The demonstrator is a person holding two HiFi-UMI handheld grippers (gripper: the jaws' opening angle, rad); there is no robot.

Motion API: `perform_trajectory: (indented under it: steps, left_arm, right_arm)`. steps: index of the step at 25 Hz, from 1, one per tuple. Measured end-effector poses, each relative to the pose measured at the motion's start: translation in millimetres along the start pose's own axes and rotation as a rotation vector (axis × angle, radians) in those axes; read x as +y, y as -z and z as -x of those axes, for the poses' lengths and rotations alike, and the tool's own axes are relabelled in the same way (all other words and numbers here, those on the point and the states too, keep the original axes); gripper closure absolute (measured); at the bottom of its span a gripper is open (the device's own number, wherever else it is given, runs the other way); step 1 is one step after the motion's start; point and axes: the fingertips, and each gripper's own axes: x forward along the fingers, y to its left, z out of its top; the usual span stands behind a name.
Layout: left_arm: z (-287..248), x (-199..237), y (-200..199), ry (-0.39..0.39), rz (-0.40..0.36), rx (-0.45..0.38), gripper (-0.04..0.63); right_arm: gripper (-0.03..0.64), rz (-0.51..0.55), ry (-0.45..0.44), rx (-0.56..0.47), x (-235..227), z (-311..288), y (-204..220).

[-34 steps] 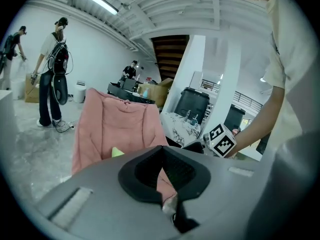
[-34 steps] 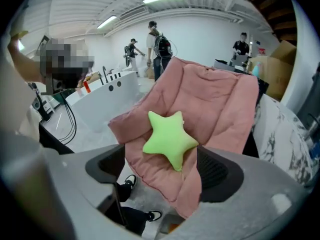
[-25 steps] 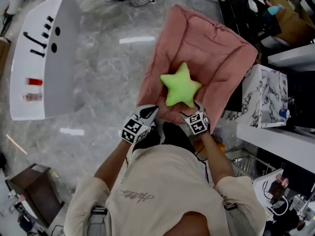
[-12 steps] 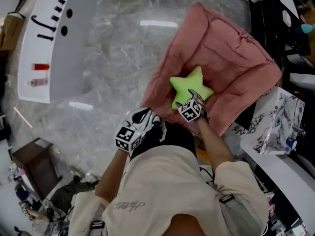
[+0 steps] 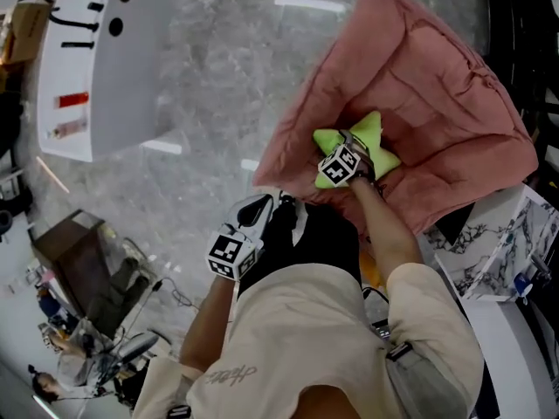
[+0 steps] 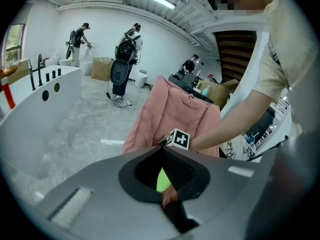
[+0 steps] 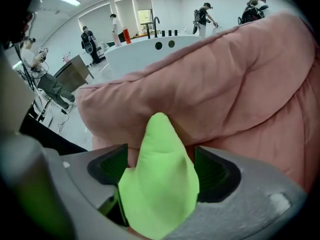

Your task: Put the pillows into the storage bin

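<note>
my right gripper (image 5: 355,145) is out in front of me, its jaws pinching one arm of the green star pillow (image 5: 377,140). in the right gripper view the lime fabric fills the gap between the two dark pads and bulges out above them, so the grip is on the pillow itself. the star lies on the pink quilted pillow (image 5: 419,77), close to that pillow's near edge and roughly midway along it, touching the pink fabric under it. in the right gripper view the pink pillow's puffed rim rises right behind the star's point. in the left gripper view the pink pillow looks steeply tilted, and i can't tell what it leans on. its right corner comes near a marble-patterned box (image 5: 502,238).

my left gripper (image 5: 265,206) is close to my body, just off the pink pillow's near-left corner, and touches neither pillow. in the left gripper view its jaws are pressed together at the tips with nothing between them. through the narrow slit behind the tips i see only a sliver of green and pink further off. my right forearm reaches across above them, with the right gripper's marker cube (image 6: 178,139).

the grey marble floor (image 5: 210,94) spreads to the left of the pillows. a white tub (image 5: 92,77) with black fittings stands at the upper left of the head view, well apart from the pillows. several people (image 6: 125,44) stand far back in the room in both gripper views.
</note>
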Motion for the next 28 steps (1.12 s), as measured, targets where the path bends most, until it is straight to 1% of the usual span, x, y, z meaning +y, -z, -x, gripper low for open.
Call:
perform_trajectory:
  steps: [4,7,8,9,11,14,16,20,24,28]
  left_arm:
    - [-3,11,5,-0.044,0.037,0.004,0.580]
    - [2,12,15,-0.064,0.056,0.021,0.580]
    - [4,13,16,-0.069,0.059,0.025,0.580]
    - [5,13,16,-0.072,0.061,0.027,0.580]
    - [6,12,15,-0.076,0.062,0.026,0.580]
    - [7,9,12,-0.076,0.058,0.018,0.580]
    - [4,6,6,-0.066,0.047,0.005,0.580]
    - [3,1,-7,-0.040,0.018,-0.022,0.580]
    - [6,-1,-16,-0.022,-0.009,-0.040,0.580]
    - [9,-13,-24,0.007,-0.048,-0.062,0.580]
  right_arm:
    - [0.204,0.034,-0.016,0.033,-3,-30,-8]
    - [0.209,0.065,-0.026,0.080,3,-48,-9]
    - [0.216,0.070,-0.023,0.102,2,-52,-9]
    - [0.244,0.071,-0.017,0.122,0,-54,-9]
    - [0.258,0.072,-0.013,0.154,-4,-53,-9]
    - [0.285,0.076,-0.027,0.170,-1,-47,-5]
    - [0.311,0.071,-0.029,0.166,-1,-42,0]
    - [0.331,0.070,-0.013,0.143,-2,-20,4]
    - [0.342,0.072,-0.009,0.084,3,12,5]
    - [0.353,0.061,0.019,0.020,10,53,19]
